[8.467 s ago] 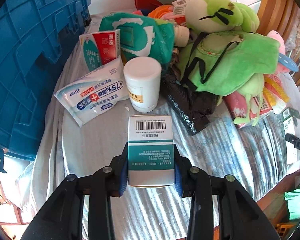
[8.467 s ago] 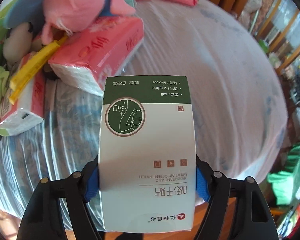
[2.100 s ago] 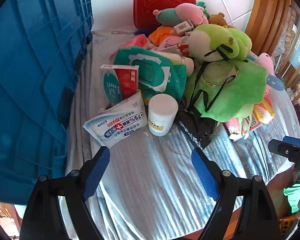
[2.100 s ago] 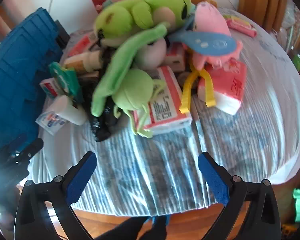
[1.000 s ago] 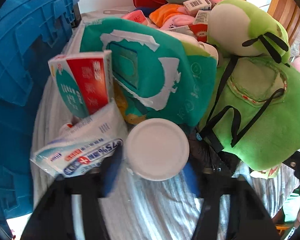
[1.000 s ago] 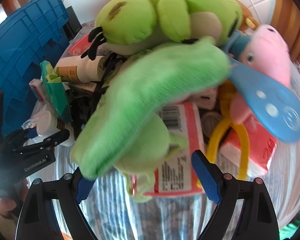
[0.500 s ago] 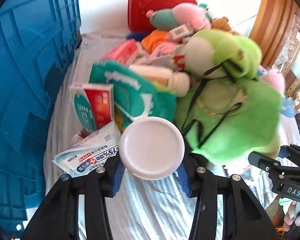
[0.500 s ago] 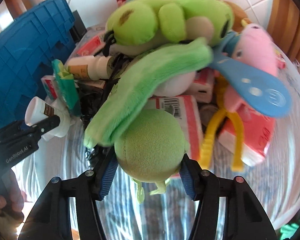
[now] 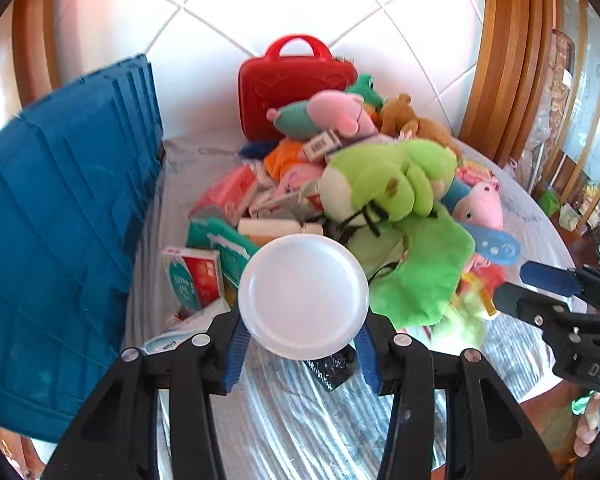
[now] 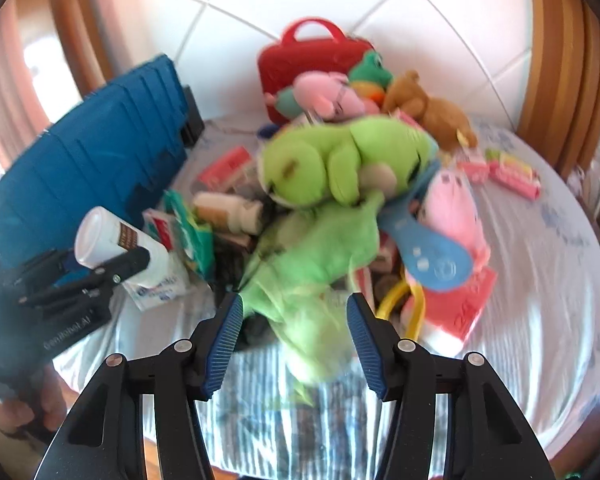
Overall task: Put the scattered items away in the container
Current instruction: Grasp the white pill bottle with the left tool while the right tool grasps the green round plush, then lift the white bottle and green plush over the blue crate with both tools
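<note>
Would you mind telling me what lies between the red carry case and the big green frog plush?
In both wrist views, a pink-and-teal pig plush lies between the red carry case and the green frog plush, with a barcoded small box beside it.

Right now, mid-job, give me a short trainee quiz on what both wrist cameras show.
1. What does the left gripper hold? A) red case B) white jar C) pink plush
2. True or false: the blue crate stands at the right edge of the left wrist view.
3. What is between the fingers of the right gripper?

Key:
1. B.
2. False: it stands on the left.
3. A leg of the green plush frog; the jaws are closing on it.
</note>
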